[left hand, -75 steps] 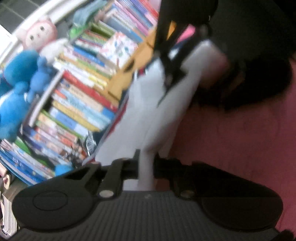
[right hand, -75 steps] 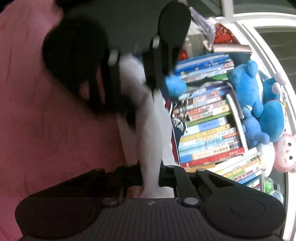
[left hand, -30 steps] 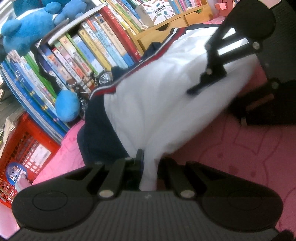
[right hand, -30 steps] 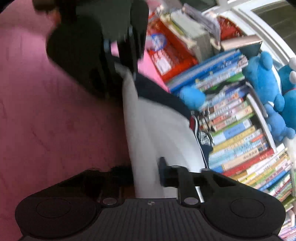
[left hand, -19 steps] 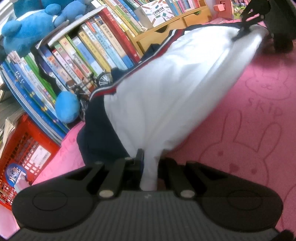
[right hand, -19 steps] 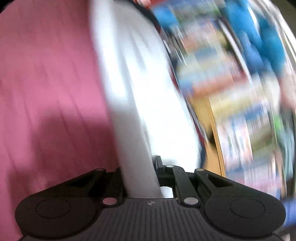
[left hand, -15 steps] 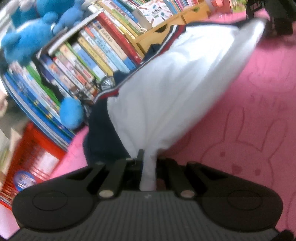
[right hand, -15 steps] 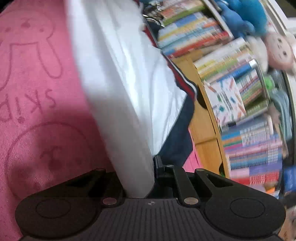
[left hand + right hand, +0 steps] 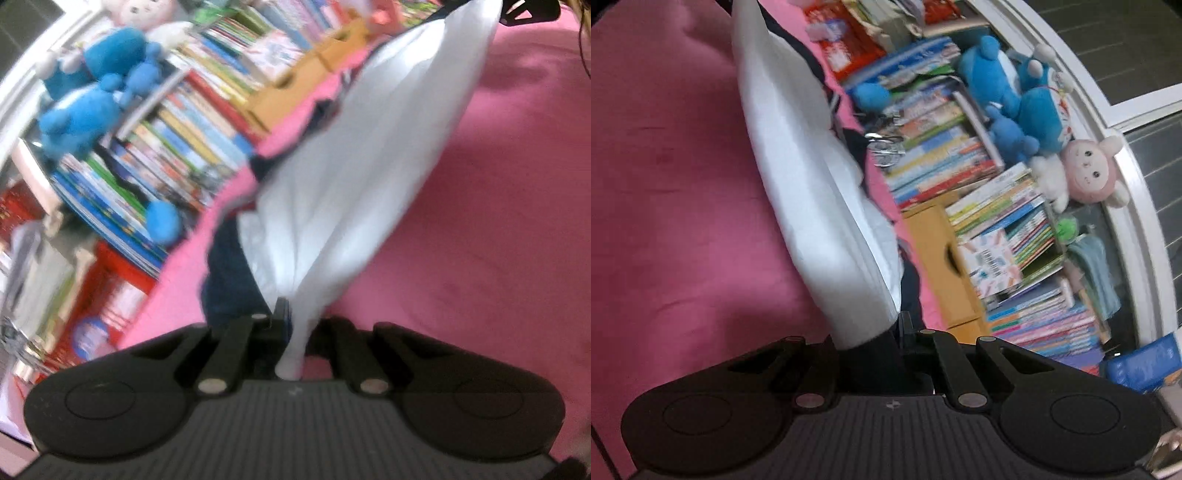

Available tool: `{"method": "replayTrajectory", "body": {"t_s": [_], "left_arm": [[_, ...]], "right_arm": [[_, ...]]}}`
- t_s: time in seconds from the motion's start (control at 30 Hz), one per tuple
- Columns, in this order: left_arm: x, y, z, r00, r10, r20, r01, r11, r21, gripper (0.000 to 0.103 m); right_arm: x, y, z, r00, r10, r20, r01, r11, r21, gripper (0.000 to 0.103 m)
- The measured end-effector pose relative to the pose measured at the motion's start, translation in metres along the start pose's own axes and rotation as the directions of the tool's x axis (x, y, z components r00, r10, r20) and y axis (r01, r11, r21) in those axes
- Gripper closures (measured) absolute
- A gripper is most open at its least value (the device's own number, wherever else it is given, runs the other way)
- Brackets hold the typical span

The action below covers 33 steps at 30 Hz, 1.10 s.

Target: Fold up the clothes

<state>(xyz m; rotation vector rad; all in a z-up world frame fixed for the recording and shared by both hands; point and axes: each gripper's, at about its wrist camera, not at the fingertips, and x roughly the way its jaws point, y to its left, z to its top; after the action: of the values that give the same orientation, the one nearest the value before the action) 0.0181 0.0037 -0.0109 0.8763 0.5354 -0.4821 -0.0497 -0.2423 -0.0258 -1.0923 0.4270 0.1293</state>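
A white garment [image 9: 369,166] with navy and red trim hangs stretched between both grippers above a pink blanket [image 9: 498,240]. My left gripper [image 9: 295,332] is shut on one end of the cloth, which runs away toward the upper right, where the other gripper [image 9: 528,11] shows at the frame's top edge. In the right wrist view the same white garment [image 9: 812,177] rises toward the top left, and my right gripper [image 9: 875,339] is shut on its white and navy end. Both views are blurred.
Stacks of books [image 9: 942,147] line the far side, with blue plush toys [image 9: 1015,96], a pink plush doll [image 9: 1086,173] and a wooden drawer box [image 9: 938,266]. A red basket [image 9: 110,295] stands by the blanket's edge. A white window frame [image 9: 1126,147] is behind.
Both grippers have drawn apart and lifted, pulling the garment taut into a long band. The pink blanket below now looks farther off, and more of the bookshelf and window shows.
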Motion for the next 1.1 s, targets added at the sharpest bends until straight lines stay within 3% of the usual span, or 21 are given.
{"method": "replayTrajectory", "body": {"t_s": [0.13,0.33,0.5,0.6,0.67,0.73,0.77,0.83,0.9,0.93,1.0,1.1], "left_arm": [[-0.001,-0.021,-0.020,1.000,0.003,-0.024,-0.002,1.000,0.030,0.095],[-0.010,-0.019,-0.028,0.998,0.013,-0.061,-0.011,1.000,0.028,0.091],[-0.024,-0.013,-0.038,0.996,0.014,-0.087,-0.019,0.999,-0.049,0.087],[-0.038,-0.007,-0.044,0.997,-0.014,-0.076,0.005,0.993,-0.118,0.078],[-0.048,0.001,-0.051,0.997,-0.019,-0.081,0.002,0.980,-0.200,0.071],[-0.059,0.013,-0.059,0.997,-0.022,-0.075,-0.001,0.953,-0.304,0.069],[-0.064,0.018,-0.064,0.997,-0.024,-0.072,-0.003,0.935,-0.354,0.070],[-0.076,0.030,-0.070,0.999,-0.005,-0.050,-0.018,0.890,-0.456,0.070],[-0.088,0.045,-0.072,1.000,0.023,-0.002,-0.020,0.824,-0.567,0.067],[-0.093,0.051,-0.071,0.999,0.040,0.027,-0.015,0.788,-0.616,0.061],[-0.098,0.056,-0.060,0.995,0.071,0.070,-0.006,0.746,-0.666,0.058],[-0.092,0.050,-0.034,0.988,0.089,0.127,0.017,0.753,-0.658,0.055]], "right_arm": [[-0.012,0.012,-0.023,0.999,0.012,-0.041,-0.012,1.000,0.007,0.093],[-0.021,0.026,-0.058,0.994,0.017,-0.111,-0.015,1.000,0.016,0.090],[-0.029,0.037,-0.088,0.985,0.021,-0.170,-0.018,1.000,0.023,0.088],[-0.038,0.029,-0.085,0.992,0.032,-0.123,-0.004,0.974,0.226,0.086],[-0.044,0.022,-0.080,0.996,0.032,-0.079,0.000,0.923,0.384,0.073],[-0.050,0.015,-0.075,0.999,0.025,-0.035,-0.003,0.847,0.531,0.061],[-0.053,0.011,-0.073,1.000,0.019,-0.014,-0.007,0.800,0.600,0.060],[-0.060,0.004,-0.068,1.000,0.001,0.027,-0.020,0.690,0.723,0.052],[-0.066,-0.003,-0.063,0.998,-0.023,0.064,-0.040,0.562,0.826,0.052],[-0.064,-0.004,-0.055,0.995,-0.021,0.096,-0.072,0.508,0.859,0.052],[-0.046,0.004,-0.025,0.982,0.018,0.188,-0.177,0.439,0.881,0.052],[-0.018,0.008,0.025,0.961,0.053,0.272,-0.271,0.390,0.880,0.047]]}}
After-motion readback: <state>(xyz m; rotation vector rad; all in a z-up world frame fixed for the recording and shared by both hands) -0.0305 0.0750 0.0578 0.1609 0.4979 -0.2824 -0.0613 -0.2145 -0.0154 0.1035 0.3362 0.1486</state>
